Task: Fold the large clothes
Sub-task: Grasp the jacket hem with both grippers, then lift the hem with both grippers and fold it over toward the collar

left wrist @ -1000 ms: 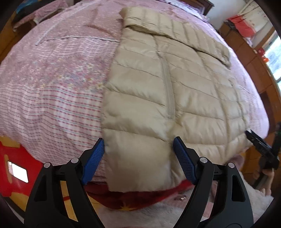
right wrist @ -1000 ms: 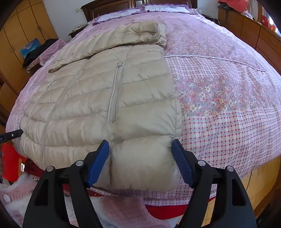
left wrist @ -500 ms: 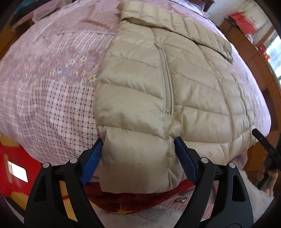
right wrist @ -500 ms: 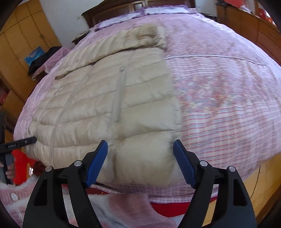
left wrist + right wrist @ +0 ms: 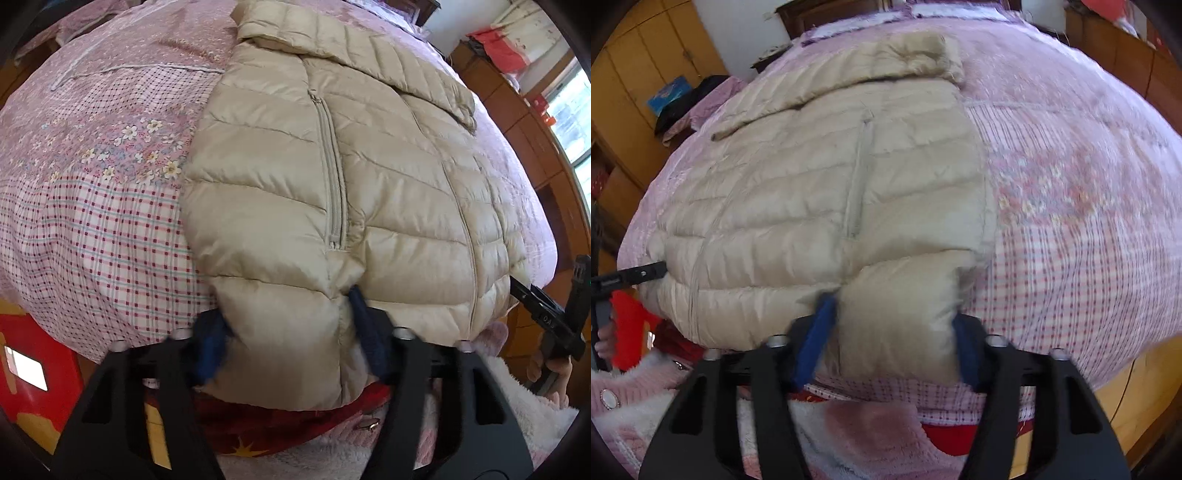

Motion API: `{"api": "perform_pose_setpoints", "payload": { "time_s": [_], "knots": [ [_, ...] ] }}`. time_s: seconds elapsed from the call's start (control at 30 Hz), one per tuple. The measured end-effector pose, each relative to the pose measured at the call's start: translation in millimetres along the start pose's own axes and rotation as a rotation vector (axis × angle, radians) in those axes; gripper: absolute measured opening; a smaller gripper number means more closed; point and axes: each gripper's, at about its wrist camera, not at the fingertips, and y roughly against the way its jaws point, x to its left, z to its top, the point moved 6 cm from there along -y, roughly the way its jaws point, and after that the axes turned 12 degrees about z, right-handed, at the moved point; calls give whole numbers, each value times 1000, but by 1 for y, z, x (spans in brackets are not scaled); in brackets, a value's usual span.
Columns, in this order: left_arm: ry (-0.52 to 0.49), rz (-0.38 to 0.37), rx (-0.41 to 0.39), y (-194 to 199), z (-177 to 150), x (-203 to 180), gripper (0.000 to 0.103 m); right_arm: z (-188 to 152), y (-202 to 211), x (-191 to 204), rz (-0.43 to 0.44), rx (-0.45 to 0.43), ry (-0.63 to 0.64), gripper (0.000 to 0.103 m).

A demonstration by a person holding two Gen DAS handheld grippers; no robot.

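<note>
A beige quilted down jacket (image 5: 369, 166) lies flat on the pink bed quilt (image 5: 92, 184), its collar at the far end and its hem hanging over the near edge. My left gripper (image 5: 288, 339) has the hem's left corner bunched between its blue pads (image 5: 210, 347); the jaws are closing and press the fabric. In the right wrist view the same jacket (image 5: 812, 184) fills the left half. My right gripper (image 5: 890, 345) squeezes the hem's right corner, its jaws also closing. Each gripper shows at the edge of the other's view, the right one (image 5: 543, 314) and the left one (image 5: 631, 277).
The bed quilt (image 5: 1071, 184) spreads wide beside the jacket. Wooden cabinets (image 5: 535, 122) line one side and yellow wardrobes (image 5: 639, 74) the other. A red patterned cloth (image 5: 258, 424) hangs under the bed edge. The person's fluffy pink garment (image 5: 849, 435) is below the grippers.
Both grippers' jaws have narrowed onto the jacket's hem, and the fabric between the pads is now bunched. The left gripper has moved in closer to the jacket.
</note>
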Motion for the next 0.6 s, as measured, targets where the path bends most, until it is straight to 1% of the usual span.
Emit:
{"api": "perform_pose_setpoints", "payload": {
  "time_s": [0.03, 0.07, 0.1, 0.13, 0.17, 0.27, 0.4, 0.5, 0.57, 0.6],
  "knots": [
    [4, -12, -1, 1, 2, -2, 40, 2, 3, 0, 9, -7, -1, 40],
    [-3, -19, -7, 5, 1, -2, 32, 5, 8, 1, 22, -19, -7, 32],
    [-14, -20, -12, 10, 0, 0, 29, 7, 12, 1, 34, -30, -9, 27],
    [-28, -21, -17, 17, -2, 0, 24, 8, 18, 2, 44, -38, -12, 24],
    [-36, -26, -20, 24, -3, 0, 21, 10, 24, 4, 52, -45, -11, 21],
    [-56, -52, -13, 49, -3, -5, 18, 13, 44, 10, 78, -61, -7, 17],
    [-93, -76, -49, 92, 2, -10, 18, 26, 73, 20, 116, -102, 3, 16],
    [-95, -72, -87, 111, 18, -11, 18, 42, 92, 27, 140, -166, 11, 16],
    [-100, -67, -114, 118, 31, -10, 18, 53, 96, 30, 154, -200, 27, 16],
    [-101, -67, -121, 119, 40, -11, 18, 65, 98, 32, 161, -224, 44, 15]
  ]
}}
